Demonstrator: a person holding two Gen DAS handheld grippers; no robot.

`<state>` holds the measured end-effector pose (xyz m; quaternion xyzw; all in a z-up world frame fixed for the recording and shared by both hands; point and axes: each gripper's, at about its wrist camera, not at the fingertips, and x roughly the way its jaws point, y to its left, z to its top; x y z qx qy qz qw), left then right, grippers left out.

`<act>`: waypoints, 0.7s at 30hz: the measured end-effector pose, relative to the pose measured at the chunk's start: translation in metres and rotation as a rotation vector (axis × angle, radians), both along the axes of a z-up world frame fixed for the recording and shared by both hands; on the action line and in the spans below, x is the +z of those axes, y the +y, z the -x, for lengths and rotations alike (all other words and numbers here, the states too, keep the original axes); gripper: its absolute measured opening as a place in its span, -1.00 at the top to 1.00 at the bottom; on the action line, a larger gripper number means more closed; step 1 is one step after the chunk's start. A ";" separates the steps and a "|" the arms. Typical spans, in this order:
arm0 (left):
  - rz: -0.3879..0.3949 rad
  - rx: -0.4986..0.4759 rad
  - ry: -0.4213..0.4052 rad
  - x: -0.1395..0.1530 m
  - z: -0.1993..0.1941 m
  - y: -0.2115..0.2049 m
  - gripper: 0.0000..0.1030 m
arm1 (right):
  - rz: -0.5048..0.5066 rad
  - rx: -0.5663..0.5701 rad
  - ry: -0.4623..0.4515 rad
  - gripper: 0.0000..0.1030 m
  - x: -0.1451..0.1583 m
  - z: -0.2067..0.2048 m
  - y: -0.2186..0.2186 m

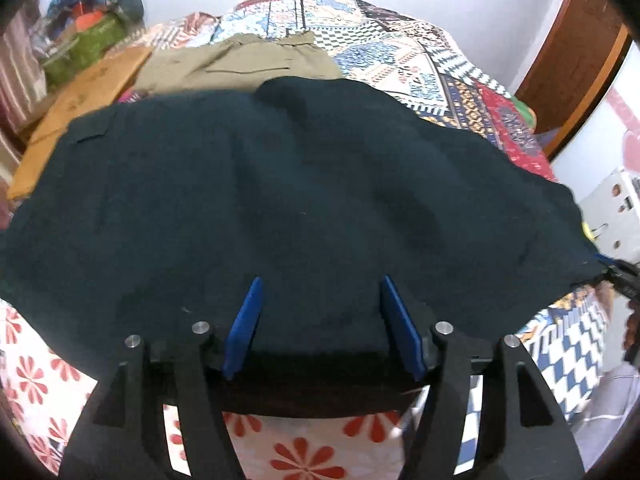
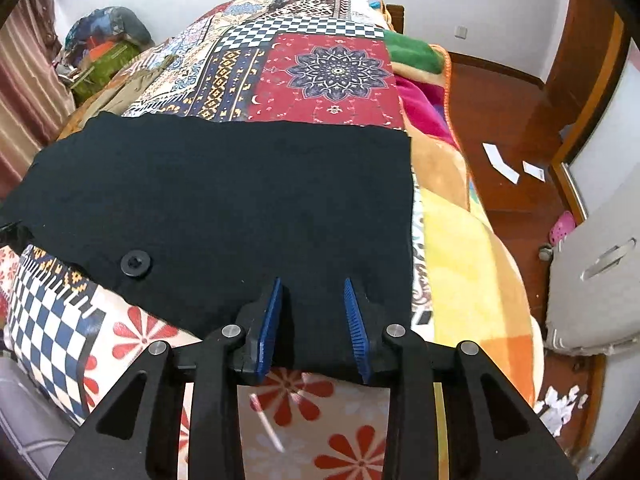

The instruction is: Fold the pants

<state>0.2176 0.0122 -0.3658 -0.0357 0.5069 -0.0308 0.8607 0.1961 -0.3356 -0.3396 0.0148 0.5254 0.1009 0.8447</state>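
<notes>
Dark navy pants (image 1: 280,200) lie spread flat across the patchwork bedspread (image 1: 400,40), filling most of the left wrist view. My left gripper (image 1: 321,280) hovers over their near edge with its blue pads (image 1: 244,328) wide apart, and the cloth lies flat beneath without being pinched. In the right wrist view the same pants (image 2: 240,192) show a black button (image 2: 136,264) near the lower left. My right gripper (image 2: 312,281) stands over the near right corner with a narrower gap. Its ribbed pads (image 2: 356,332) do not press on the cloth.
Folded khaki pants (image 1: 240,64) lie behind the dark ones, with a brown folded item (image 1: 80,104) to their left. Bags (image 1: 96,12) are piled at the back left. Right of the bed are wooden floor with paper scraps (image 2: 500,164), a pink shoe (image 2: 562,226) and a grey case (image 2: 592,280).
</notes>
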 end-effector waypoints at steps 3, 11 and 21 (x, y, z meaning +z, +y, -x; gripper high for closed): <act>-0.029 -0.003 0.002 0.002 -0.003 0.002 -0.24 | 0.049 -0.010 -0.017 0.50 0.006 0.003 0.000; -0.038 -0.024 -0.064 0.049 -0.009 -0.004 -0.11 | 0.046 -0.131 -0.063 0.35 0.027 0.008 -0.041; 0.048 -0.202 -0.111 0.080 -0.047 -0.093 -0.11 | -0.059 -0.181 -0.104 0.25 0.036 -0.002 -0.048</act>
